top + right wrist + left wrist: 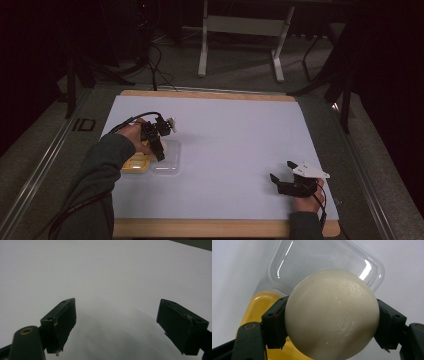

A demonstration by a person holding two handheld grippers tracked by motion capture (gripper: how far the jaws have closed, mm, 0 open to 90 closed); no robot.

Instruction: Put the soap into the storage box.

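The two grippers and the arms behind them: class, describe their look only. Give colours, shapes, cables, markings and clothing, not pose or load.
Both grippers are black with two blocky jaws. The left gripper trails a black cable looping over the hand and has a small pale part on top. The right gripper carries a pale three-cornered plate and a cable. Brass-coloured rivets show by the jaw bases. The sleeves are dark green.

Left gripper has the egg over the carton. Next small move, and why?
Probably lower the left gripper toward the yellow tray and seat the egg in a cup. The jaws are clamped on the egg's sides, and it hangs above the open carton, whose clear lid lies folded back. The right gripper is open over bare table.
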